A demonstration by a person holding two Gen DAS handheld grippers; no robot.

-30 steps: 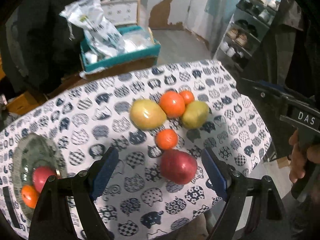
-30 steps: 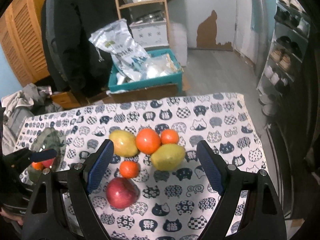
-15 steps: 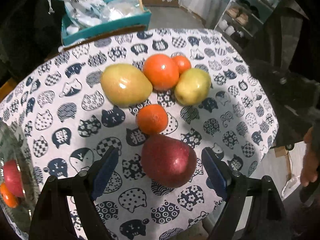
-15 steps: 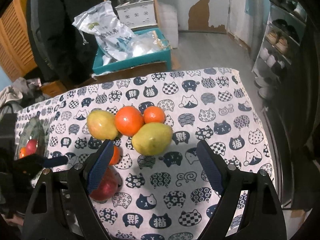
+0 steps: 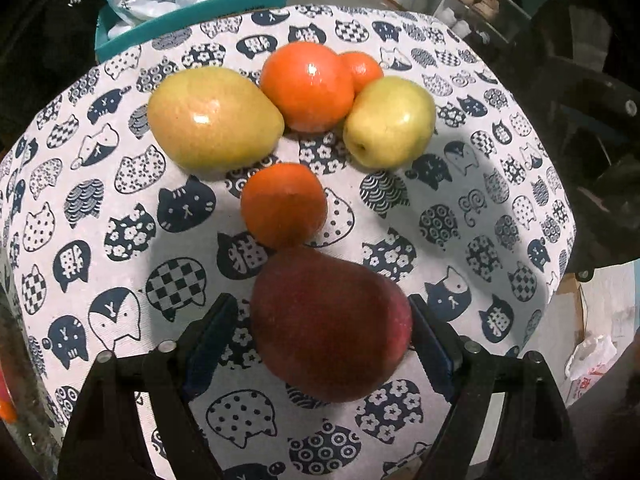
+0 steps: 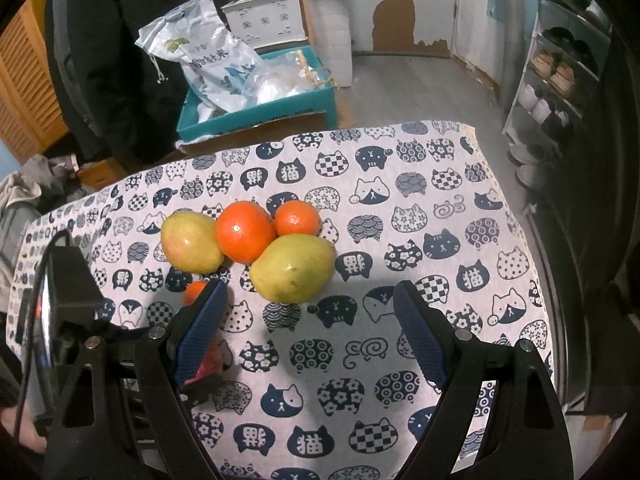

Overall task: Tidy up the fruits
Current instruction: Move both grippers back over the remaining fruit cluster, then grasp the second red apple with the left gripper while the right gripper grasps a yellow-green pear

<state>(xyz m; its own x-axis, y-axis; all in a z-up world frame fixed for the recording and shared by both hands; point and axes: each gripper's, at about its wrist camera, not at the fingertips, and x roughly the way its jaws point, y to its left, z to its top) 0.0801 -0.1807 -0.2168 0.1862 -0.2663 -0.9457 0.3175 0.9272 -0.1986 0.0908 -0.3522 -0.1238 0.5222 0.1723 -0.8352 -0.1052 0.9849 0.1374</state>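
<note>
In the left wrist view a dark red apple (image 5: 330,324) lies between the fingers of my open left gripper (image 5: 320,340); the right pad touches it, the left pad stands a little apart. Beyond it lie a small orange (image 5: 283,205), a yellow-green pear (image 5: 214,118), a large orange (image 5: 307,86), a small tangerine (image 5: 362,70) and a second pear (image 5: 390,122). My right gripper (image 6: 306,332) is open and empty above the cloth, just short of the near pear (image 6: 294,268). The large orange (image 6: 245,232), tangerine (image 6: 298,218) and left pear (image 6: 191,242) lie behind it.
The table carries a cat-print cloth (image 6: 400,220). A glass plate's edge (image 5: 8,360) shows at the far left. Behind the table stand a teal crate (image 6: 256,108) with plastic bags, a shelf unit and a shoe rack (image 6: 560,80). The left gripper's body (image 6: 68,300) is at the right view's left.
My left gripper has moved forward and down until the red apple sits between its fingers. My right gripper has moved closer to the near pear.
</note>
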